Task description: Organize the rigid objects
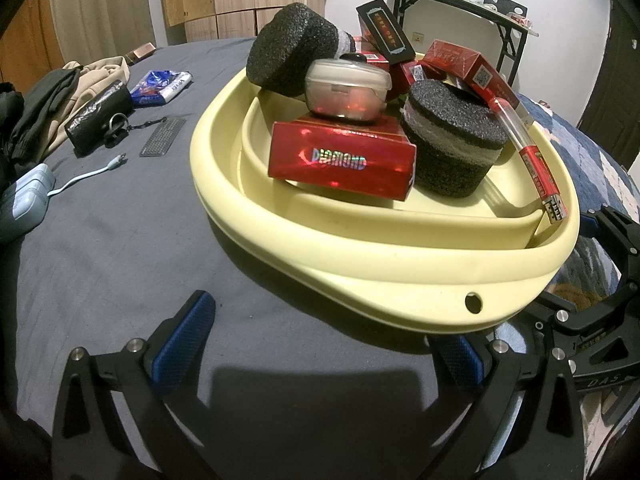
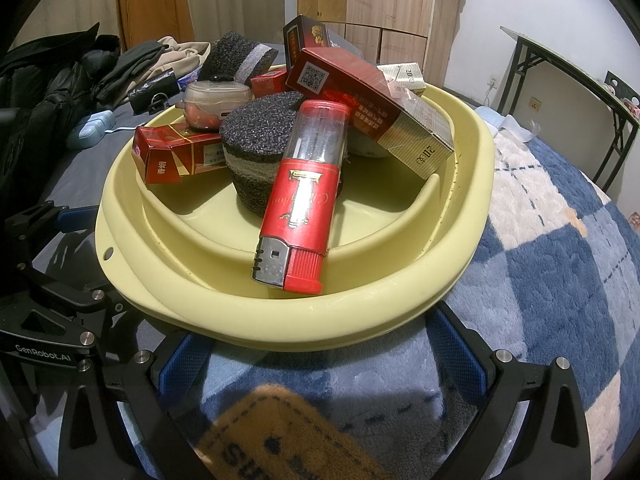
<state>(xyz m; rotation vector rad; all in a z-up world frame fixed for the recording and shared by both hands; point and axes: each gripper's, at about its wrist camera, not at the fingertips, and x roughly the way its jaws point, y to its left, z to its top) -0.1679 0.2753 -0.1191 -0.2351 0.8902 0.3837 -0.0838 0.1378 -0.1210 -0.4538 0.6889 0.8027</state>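
Note:
A pale yellow basin (image 1: 360,256) (image 2: 380,304) sits on the bed, piled with rigid objects. In it lie a red DIAMOND box (image 1: 340,160), black foam pucks (image 1: 452,140) (image 2: 264,136), a clear round case (image 1: 348,88), several red cigarette boxes (image 2: 352,92) and a big red lighter (image 2: 300,204) (image 1: 536,160) leaning on the rim. My left gripper (image 1: 324,344) is open and empty, at the basin's near rim. My right gripper (image 2: 320,360) is open and empty, its fingers under the basin's near rim.
Left of the basin on the grey sheet lie a black pouch with keys (image 1: 100,116), a blue packet (image 1: 160,86), a light blue charger and cable (image 1: 28,196) and clothes (image 1: 60,96). A blue checked blanket (image 2: 560,280) covers the right side. A folding table (image 1: 460,12) stands behind.

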